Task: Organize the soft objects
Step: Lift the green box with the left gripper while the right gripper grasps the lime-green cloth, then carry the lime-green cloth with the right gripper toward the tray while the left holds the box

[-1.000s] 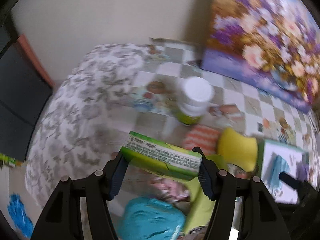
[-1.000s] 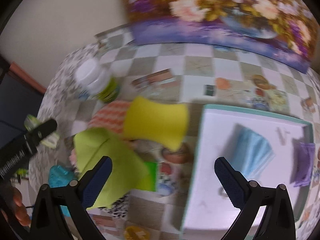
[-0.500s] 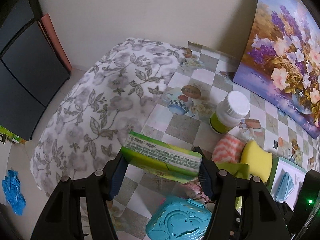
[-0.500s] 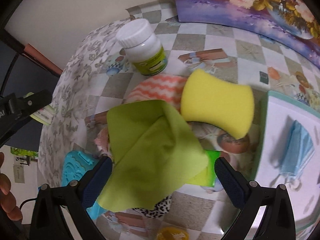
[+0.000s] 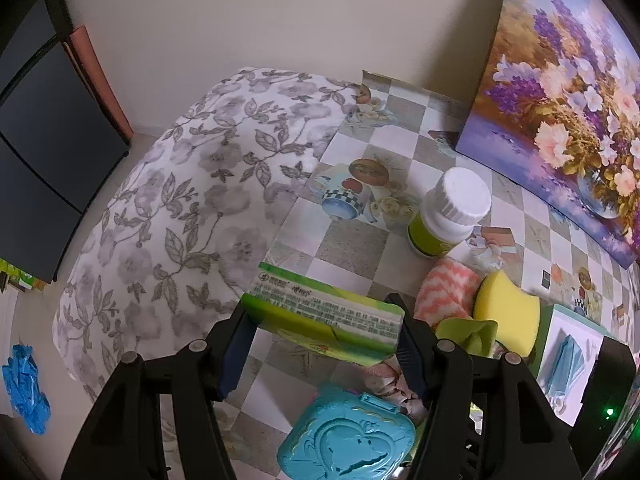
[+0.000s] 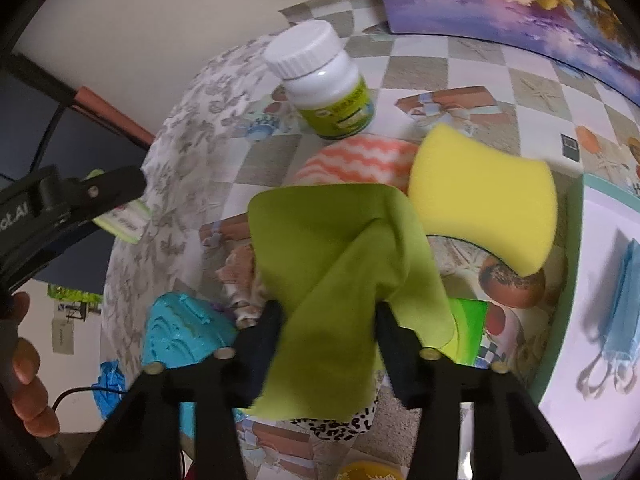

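Meanwhile, the right gripper (image 6: 326,322) is closing its black jaws around a soft lime-green cloth (image 6: 340,256), the smooth fabric bunching into folds between the pads at the front of a checkered, picture-printed tablecloth (image 6: 448,60). Just behind the cloth lie a thick yellow sponge (image 6: 486,196) with curved, waisted edges and a fuzzy orange-and-white zigzag cloth (image 6: 356,158); a white plastic bottle (image 6: 320,80) with a ribbed cap and green label stands beyond them. To the right, a pale tray (image 6: 576,264) with a teal rim holds a pleated blue face mask (image 6: 618,312). The left gripper (image 5: 322,342), held above the table's edge, clamps a flat green packet (image 5: 324,314) with glossy printed wrapping across its width. Below it sits a moulded turquoise plastic case (image 5: 348,438) embossed with a heart. A grey leaf-patterned fabric (image 5: 192,216) drapes the table's far side, and a floral painting (image 5: 568,100) leans against the wall.
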Action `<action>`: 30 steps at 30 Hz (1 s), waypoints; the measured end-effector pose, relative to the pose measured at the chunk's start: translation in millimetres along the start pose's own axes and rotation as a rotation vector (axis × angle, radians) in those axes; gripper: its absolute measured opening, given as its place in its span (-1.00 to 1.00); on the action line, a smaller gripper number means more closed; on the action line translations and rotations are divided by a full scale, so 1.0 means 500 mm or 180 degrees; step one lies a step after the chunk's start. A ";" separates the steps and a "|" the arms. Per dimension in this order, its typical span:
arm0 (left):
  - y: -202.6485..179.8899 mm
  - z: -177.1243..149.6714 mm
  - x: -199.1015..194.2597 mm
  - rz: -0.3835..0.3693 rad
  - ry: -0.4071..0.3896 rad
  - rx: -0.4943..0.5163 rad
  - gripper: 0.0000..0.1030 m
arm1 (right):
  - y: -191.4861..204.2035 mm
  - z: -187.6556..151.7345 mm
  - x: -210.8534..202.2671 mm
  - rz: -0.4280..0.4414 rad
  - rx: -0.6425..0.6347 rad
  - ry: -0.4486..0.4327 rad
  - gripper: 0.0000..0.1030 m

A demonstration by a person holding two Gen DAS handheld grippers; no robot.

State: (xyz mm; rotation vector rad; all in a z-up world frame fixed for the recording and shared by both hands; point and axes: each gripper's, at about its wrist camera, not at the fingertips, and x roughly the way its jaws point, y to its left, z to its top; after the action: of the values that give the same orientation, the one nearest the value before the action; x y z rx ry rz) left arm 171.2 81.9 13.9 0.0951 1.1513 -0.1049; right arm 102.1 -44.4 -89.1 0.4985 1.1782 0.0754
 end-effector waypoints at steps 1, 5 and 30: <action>-0.002 0.000 0.000 -0.0006 0.0000 0.0009 0.28 | -0.001 0.000 0.000 0.0002 -0.0014 -0.0007 -0.11; -0.004 0.000 0.001 -0.0011 0.0007 0.0015 0.28 | -0.006 0.001 -0.005 0.0034 -0.0058 -0.0076 -0.22; -0.015 -0.002 0.003 -0.0042 0.0020 0.0052 0.28 | -0.025 0.002 -0.073 0.0122 -0.0072 -0.0409 -0.82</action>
State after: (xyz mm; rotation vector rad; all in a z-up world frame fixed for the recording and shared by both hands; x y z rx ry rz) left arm 170.0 74.5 11.8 0.1025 1.1575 -0.1258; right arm 86.1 -67.4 -62.6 0.4989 1.0411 0.0884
